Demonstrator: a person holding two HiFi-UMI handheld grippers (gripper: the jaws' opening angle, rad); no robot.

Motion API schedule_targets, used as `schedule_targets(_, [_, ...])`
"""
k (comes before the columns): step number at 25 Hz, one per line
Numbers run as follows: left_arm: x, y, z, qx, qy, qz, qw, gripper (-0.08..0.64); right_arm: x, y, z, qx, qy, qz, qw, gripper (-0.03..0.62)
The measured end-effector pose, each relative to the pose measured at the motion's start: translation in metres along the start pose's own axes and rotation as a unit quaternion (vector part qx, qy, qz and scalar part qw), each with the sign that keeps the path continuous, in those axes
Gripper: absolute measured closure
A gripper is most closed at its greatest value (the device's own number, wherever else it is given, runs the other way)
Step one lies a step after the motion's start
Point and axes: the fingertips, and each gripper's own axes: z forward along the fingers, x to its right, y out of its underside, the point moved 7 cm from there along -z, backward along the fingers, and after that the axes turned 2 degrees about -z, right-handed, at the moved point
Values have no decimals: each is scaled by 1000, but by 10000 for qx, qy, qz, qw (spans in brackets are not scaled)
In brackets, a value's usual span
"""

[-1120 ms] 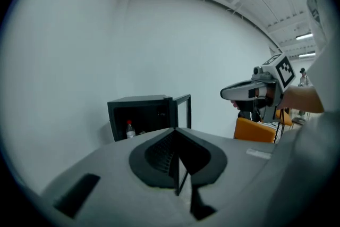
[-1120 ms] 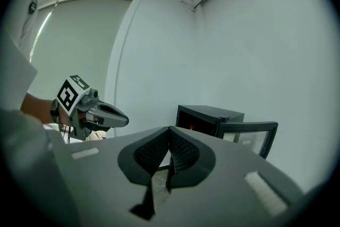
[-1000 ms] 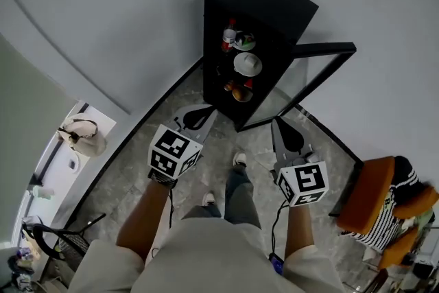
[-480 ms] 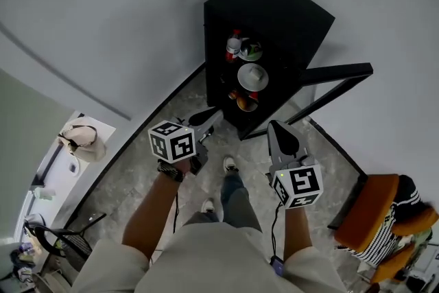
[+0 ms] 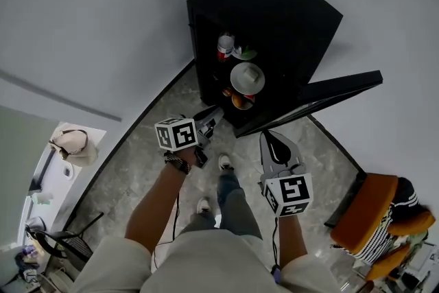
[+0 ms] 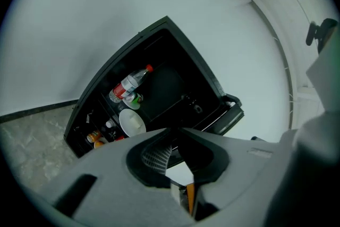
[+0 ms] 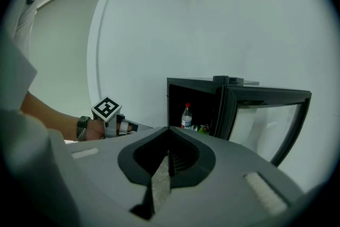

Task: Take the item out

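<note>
Left claw (image 6: 173, 136) has its jaws a small way apart, having just been opening, and nothing sits between them. It is rolled onto its side, so the cabinet looks tilted in the left gripper view. It hangs low over the grey stone floor (image 5: 130, 175), just in front of the cabinet's bottom left corner. Right claw (image 7: 168, 156) has its jaws together at the tips with nothing in them. It points at the cabinet from a little further back, level with the open door's free edge. A hand with a dark wristband (image 7: 82, 127) carries the left claw.

Ahead of both stands the black cabinet (image 5: 274, 3), against a white wall, its glass door (image 7: 265, 95) swung wide open to the right. On the top shelf a bottle (image 7: 186, 116) with a red cap and red label stands upright, its long axis vertical and its cap pointing up. It sits at the left of that shelf, just beside a small green and white thing (image 7: 202, 128), and well apart from both claws. One shelf down lies a white bowl (image 5: 247, 78), and below that some orange things (image 5: 239, 101) too small to name. An orange chair (image 5: 367, 202) stands off to the right.
</note>
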Motion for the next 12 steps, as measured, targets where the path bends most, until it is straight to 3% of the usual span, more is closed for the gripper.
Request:
schedule_targets(9, [-69, 7, 56, 109, -262, -817, 9963, 466, 13, 19, 40, -375, -244, 124, 9989, 586])
schedule_targets(12, [-91, 7, 71, 122, -366, -879, 9954, 430, 16, 22, 51, -463, -308, 155, 9983, 586])
